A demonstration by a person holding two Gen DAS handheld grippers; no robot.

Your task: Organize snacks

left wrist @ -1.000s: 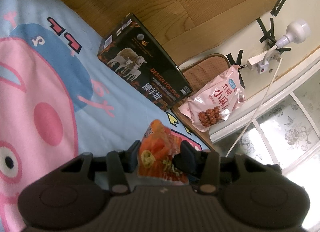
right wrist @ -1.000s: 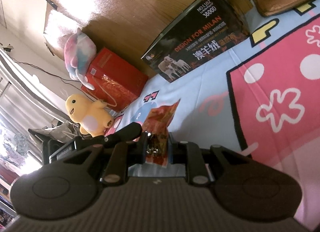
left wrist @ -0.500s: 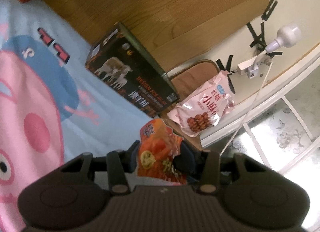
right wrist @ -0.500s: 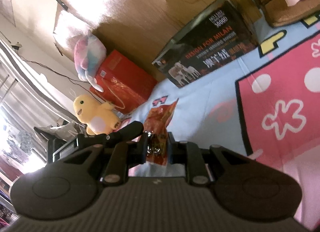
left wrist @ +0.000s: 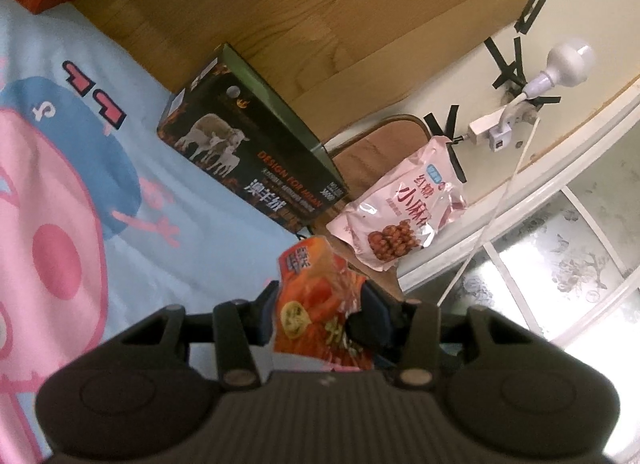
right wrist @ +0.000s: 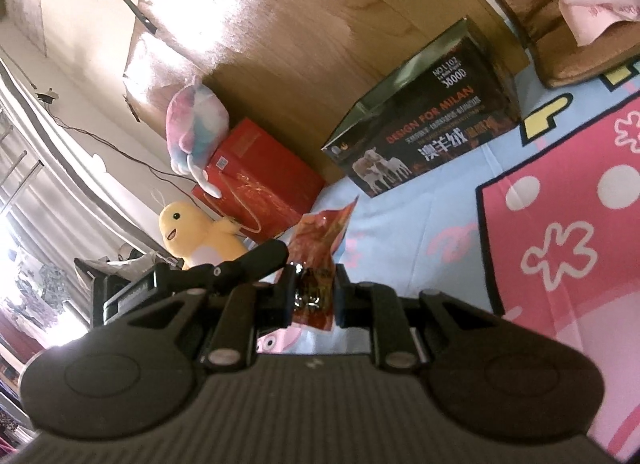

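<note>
Each claw is clamped on an orange snack packet, lifted clear of the bed: left claw on packet at lower centre, right claw on red packet. The pink bag right of centre, on the chair, is probably the collecting spot.

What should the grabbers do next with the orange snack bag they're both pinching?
Probably carry the orange snack bag toward the pink snack bag lying on the brown cushion. Both the left gripper and right gripper are clamped on it, held above the cartoon blanket, so it is ready to move.
</note>
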